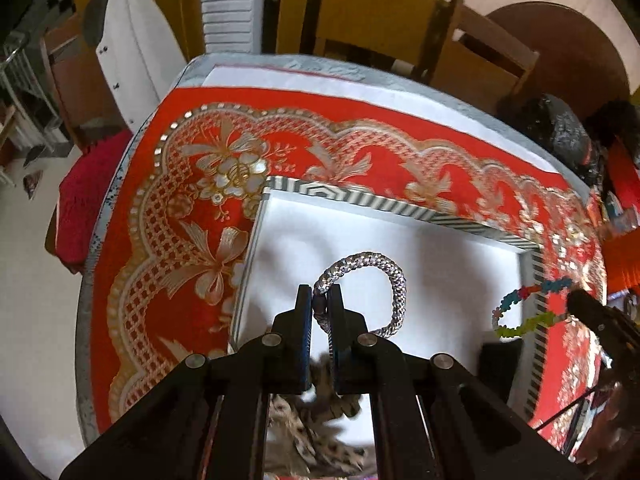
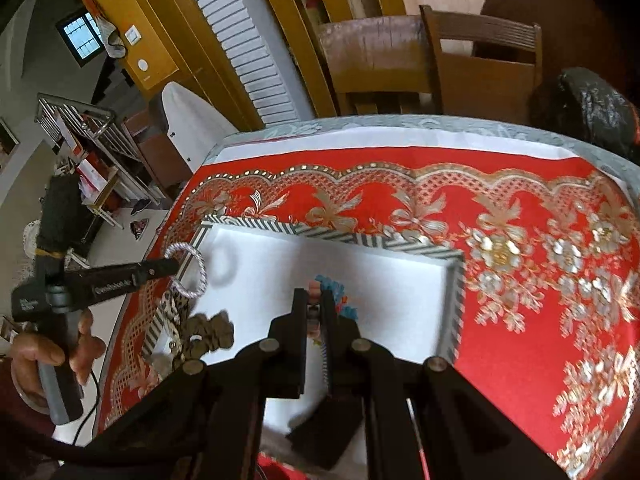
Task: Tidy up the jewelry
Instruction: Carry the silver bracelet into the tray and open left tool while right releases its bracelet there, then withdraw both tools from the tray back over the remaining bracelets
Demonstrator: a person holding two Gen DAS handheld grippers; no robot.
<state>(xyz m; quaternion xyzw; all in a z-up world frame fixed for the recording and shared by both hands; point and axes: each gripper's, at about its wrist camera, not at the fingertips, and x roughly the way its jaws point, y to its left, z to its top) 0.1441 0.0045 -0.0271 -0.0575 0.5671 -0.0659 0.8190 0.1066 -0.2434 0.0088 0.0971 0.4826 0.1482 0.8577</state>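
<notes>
A silver braided bracelet hangs over the white tray with the striped rim, and my left gripper is shut on its near side. In the right wrist view the same silver bracelet dangles from the left gripper above the tray's left rim. My right gripper is shut on a colourful beaded bracelet, mostly hidden behind its fingers. From the left wrist view that beaded bracelet loops over the tray's right rim, held by the right gripper.
A red tablecloth with gold flowers covers the table. A leopard-patterned piece, bronze jewelry and a black box lie at the tray's near side. Wooden chairs and a black bag stand beyond the far edge.
</notes>
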